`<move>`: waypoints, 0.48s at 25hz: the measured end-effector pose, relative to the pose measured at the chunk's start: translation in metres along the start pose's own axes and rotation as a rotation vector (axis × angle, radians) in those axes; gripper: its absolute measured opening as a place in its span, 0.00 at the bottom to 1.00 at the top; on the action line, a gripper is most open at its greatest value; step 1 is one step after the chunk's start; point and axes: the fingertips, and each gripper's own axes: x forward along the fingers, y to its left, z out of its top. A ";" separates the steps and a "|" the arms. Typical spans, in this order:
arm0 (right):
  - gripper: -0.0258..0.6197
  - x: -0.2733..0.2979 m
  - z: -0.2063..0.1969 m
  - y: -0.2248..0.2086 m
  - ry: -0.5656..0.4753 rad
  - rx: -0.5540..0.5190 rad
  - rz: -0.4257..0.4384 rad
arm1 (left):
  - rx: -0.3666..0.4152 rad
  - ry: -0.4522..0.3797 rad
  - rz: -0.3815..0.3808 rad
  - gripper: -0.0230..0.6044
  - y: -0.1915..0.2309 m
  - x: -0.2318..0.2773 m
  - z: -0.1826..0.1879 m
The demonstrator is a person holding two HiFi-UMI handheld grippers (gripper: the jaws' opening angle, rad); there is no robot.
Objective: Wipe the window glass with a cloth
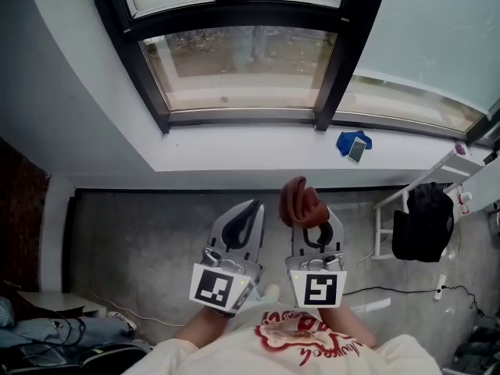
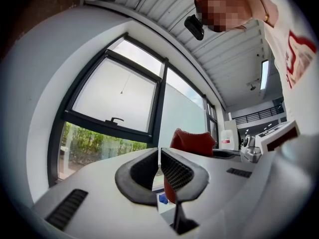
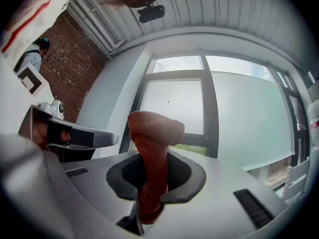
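Two grippers show low in the head view, side by side over the grey floor and well short of the window: the left gripper (image 1: 251, 209) has its jaws together on nothing, and the right gripper (image 1: 312, 223) carries a rust-red cloth (image 1: 301, 200) that bunches up above its tips. Ahead of them the white sill (image 1: 258, 151) runs across under the dark frame, with a blue item (image 1: 353, 144) lying toward its right end, and the window glass (image 1: 234, 61) sits beyond that, untouched by the cloth. From the left gripper view, the left gripper (image 2: 159, 166) has its two pads meeting with no gap and nothing between them; the cloth (image 2: 192, 141) pokes up just behind it, and the window glass (image 2: 112, 96) with its small handle (image 2: 115, 119) stands well apart. From the right gripper view, the right gripper (image 3: 152, 176) is clamped on the cloth (image 3: 152, 128), which runs up between the jaws as a twisted column and folds over at the top, with the window glass (image 3: 172, 111) far behind it. Judging by this, the cloth is in hand, but no wiping contact is made; the reach to the pane and the whole wipe remain.
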 end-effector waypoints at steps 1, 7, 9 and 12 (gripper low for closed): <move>0.15 -0.006 0.000 -0.001 0.005 0.001 -0.001 | 0.002 0.001 -0.001 0.07 -0.006 -0.002 0.000; 0.15 -0.026 0.007 0.002 -0.008 -0.020 0.014 | 0.026 0.001 -0.043 0.07 -0.032 -0.014 0.008; 0.15 -0.028 0.010 0.004 -0.003 -0.037 0.011 | 0.028 0.001 -0.062 0.07 -0.036 -0.016 0.010; 0.15 -0.028 0.019 0.006 -0.013 -0.031 -0.004 | 0.018 0.008 -0.072 0.07 -0.032 -0.017 0.016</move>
